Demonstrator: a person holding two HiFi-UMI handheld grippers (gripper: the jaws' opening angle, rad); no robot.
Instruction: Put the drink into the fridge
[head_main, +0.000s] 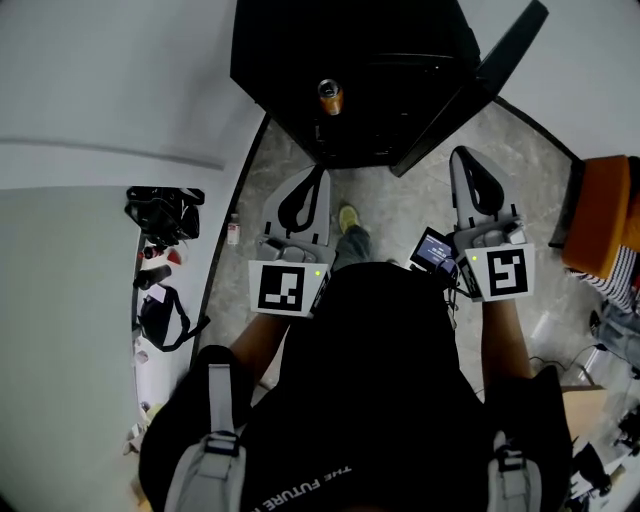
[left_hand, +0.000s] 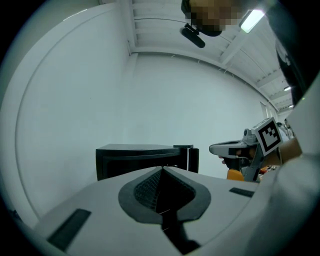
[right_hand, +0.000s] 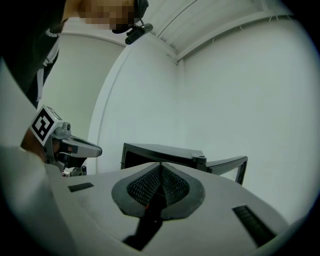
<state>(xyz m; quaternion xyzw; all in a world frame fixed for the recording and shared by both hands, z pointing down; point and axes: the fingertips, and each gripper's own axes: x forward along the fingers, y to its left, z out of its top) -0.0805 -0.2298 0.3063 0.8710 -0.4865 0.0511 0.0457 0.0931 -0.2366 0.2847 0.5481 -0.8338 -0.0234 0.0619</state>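
Note:
A drink can with an orange body stands upright within the dark open front of the black fridge; no can shows on the fridge's top in either gripper view. The fridge door hangs open to the right. My left gripper and right gripper are held side by side in front of the fridge, clear of it, both shut with nothing in them. In the left gripper view the shut gripper points at the fridge. In the right gripper view the shut gripper faces the fridge and its door.
Black bags and small clutter lie along the white surface at the left. A small bottle stands on the stone floor near them. An orange seat is at the right, and a cardboard box lies lower right.

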